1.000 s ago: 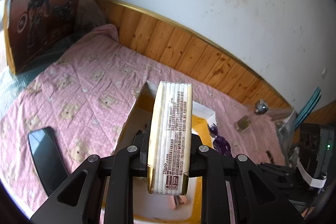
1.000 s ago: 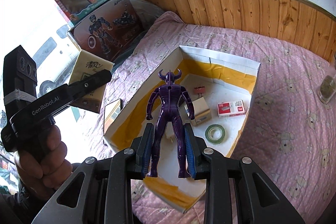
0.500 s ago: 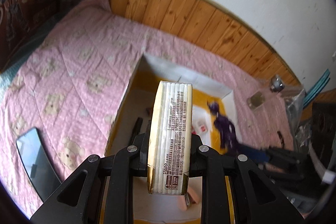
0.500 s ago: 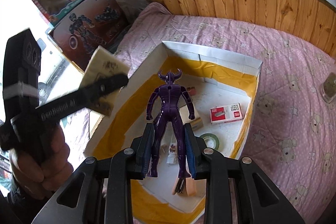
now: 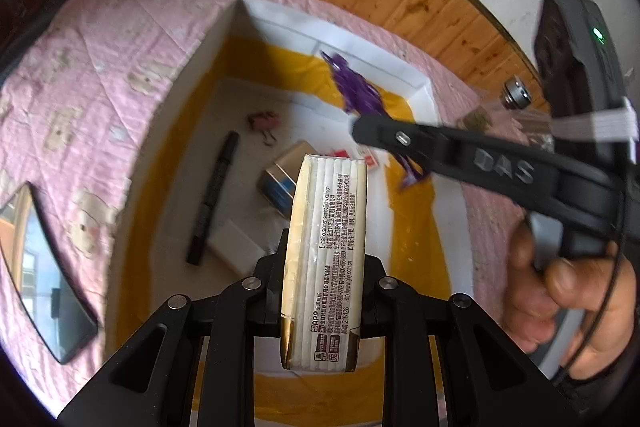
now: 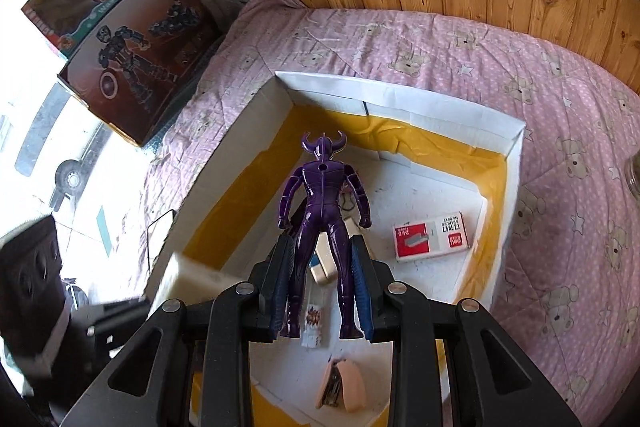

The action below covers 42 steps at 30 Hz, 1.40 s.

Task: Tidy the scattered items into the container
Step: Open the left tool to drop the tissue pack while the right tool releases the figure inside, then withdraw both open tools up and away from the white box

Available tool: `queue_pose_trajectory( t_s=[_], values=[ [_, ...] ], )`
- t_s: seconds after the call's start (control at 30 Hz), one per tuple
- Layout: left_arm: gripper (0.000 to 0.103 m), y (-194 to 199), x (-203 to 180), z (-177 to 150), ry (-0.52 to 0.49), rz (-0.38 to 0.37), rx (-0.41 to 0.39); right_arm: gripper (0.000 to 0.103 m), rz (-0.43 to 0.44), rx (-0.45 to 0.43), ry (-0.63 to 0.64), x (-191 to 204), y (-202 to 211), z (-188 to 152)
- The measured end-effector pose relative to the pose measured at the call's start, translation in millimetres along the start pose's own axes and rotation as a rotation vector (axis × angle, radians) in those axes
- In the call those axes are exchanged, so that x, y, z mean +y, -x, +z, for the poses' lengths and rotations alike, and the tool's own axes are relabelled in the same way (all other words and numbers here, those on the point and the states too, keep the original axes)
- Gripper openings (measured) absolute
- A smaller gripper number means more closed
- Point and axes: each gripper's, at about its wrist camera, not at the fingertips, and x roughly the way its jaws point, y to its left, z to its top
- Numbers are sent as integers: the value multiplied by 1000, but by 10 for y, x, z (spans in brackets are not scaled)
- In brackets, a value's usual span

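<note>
My left gripper [image 5: 325, 301] is shut on a white and gold tissue pack [image 5: 326, 247] and holds it upright over the open white box with yellow lining [image 5: 188, 67]. My right gripper [image 6: 322, 285] is shut on the legs of a purple horned figure [image 6: 322, 195], held above the same box [image 6: 400, 95]. The right gripper and figure [image 5: 356, 91] also show in the left wrist view, over the box's far right side.
In the box lie a black marker [image 5: 214, 195], a pink clip [image 5: 262, 121], a red staples box [image 6: 430, 235], a pink stapler [image 6: 340, 383] and a small carton [image 5: 286, 175]. A phone [image 5: 40, 267] lies on the pink quilt [image 6: 560, 147]. Toy boxes [image 6: 132, 67] stand at left.
Both grippers have moved forward and lower over the box with their loads. The right gripper with the figure now crosses the left wrist view much closer.
</note>
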Motion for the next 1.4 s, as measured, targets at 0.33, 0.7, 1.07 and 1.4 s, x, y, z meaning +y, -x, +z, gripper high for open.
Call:
queue_pose_trajectory(
  t_s=[0.33,0.7,1.07,1.4],
  values=[
    [24,-244,-141,-14,79,-45,98,30,-37,53,32,-116,-229,175],
    [46,-332,-10,13,191,-9,94,31,-53,93,45,-143,-475,317],
    [47,-66,-31,-2,145,47,7,48,-16,100,-5,-248,-444,238],
    [48,106,-339,-138,-3,152,-60,50,-25,108,29,-215,-233,100]
  ],
)
